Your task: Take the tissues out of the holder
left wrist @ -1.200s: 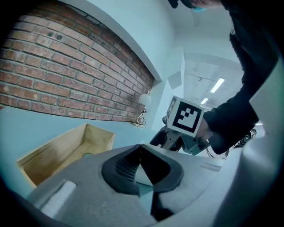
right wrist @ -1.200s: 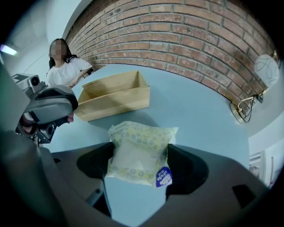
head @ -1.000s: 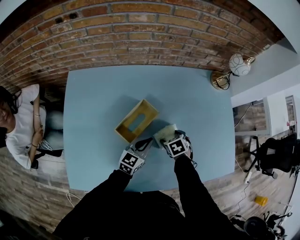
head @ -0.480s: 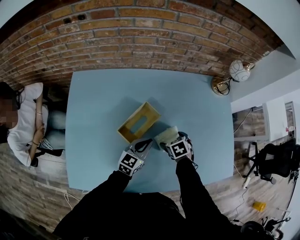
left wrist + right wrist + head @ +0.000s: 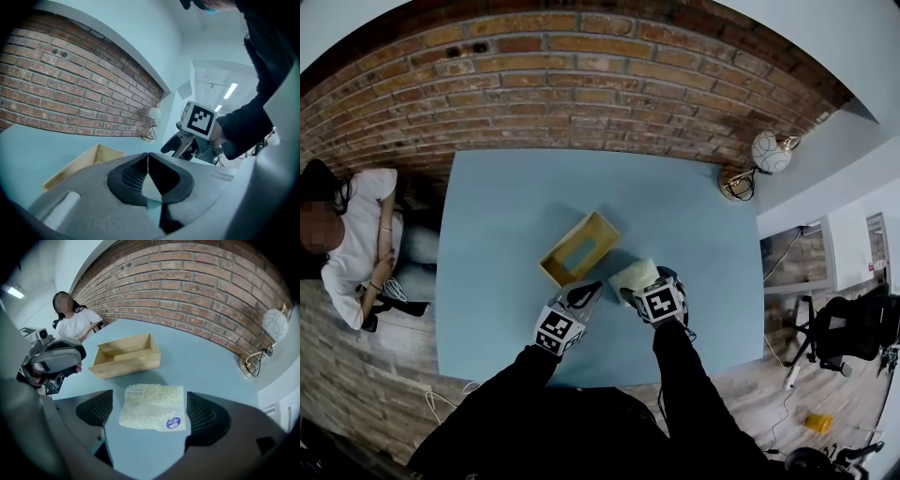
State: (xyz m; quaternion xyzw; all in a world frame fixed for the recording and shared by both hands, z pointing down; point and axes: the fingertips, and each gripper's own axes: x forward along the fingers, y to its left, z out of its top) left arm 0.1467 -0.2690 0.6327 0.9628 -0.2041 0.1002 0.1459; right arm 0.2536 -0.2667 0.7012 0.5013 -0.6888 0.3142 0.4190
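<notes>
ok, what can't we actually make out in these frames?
- Holder floor: right gripper view, near wall hides most of it; head view, too small.
- Tissue pack label print: right gripper view, too small to read.
- Tissue pack near edge: head view, right gripper's marker cube covers it.
- Tissue pack: left gripper view, left gripper's own body blocks it.

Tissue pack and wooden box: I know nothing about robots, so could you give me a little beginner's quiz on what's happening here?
1. True or false: the wooden holder is empty.
2. The left gripper has its jaws: A) wide apart, B) closed on nothing, C) clamped on the holder.
3. Fill in: the tissue pack lies on the table between the open jaws of the ____ gripper.
Key: 1 true. 2 B. 3 right, meaning the right gripper.
</notes>
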